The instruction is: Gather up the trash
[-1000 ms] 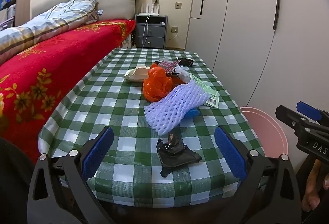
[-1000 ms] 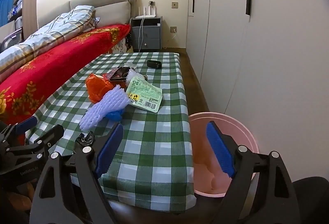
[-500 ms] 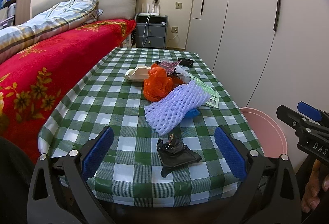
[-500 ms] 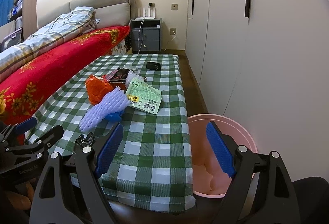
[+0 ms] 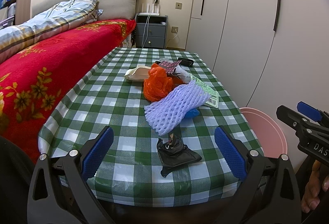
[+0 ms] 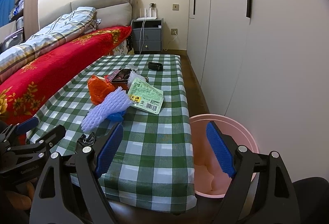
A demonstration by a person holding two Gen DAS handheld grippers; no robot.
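Lying crumpled on checked oilcloth, a black plastic bag (glossy) faces both grippers' wide-spread, empty fingers

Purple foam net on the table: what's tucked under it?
A small blue item pokes out from under the purple foam net, near the net's right side. The net's far end overlaps the green printed packet. Anything else beneath the net is covered.

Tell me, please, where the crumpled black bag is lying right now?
In the left wrist view the crumpled black bag lies near the table's front edge, between the open left claw's fingers, just before the purple foam net.
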